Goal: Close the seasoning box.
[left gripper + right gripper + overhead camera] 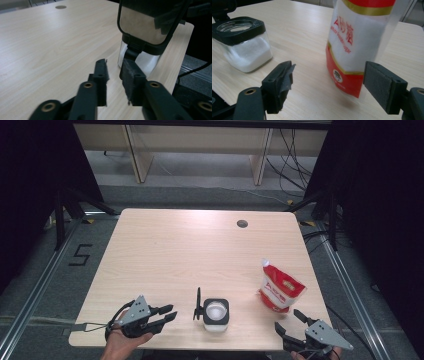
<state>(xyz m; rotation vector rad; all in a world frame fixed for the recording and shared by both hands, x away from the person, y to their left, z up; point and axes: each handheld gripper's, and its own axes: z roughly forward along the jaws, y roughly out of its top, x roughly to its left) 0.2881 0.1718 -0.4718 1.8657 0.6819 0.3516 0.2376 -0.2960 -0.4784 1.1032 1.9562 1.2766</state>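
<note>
At the table's point(150, 245) near edge, the left gripper point(169, 315) had its jaws close together, holding nothing; the right gripper point(289, 320), by the near right corner, stood wide and empty; between them sat the open jar point(216, 315); farther right stood the red-and-white bag point(280, 287).

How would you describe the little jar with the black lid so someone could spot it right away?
On the light wooden table, look along the near edge, midway between the two grippers. The jar is a squat clear square container of white powder with a black rim and its hinged lid standing open, unlike the taller red-and-white pouch beside it.
</note>
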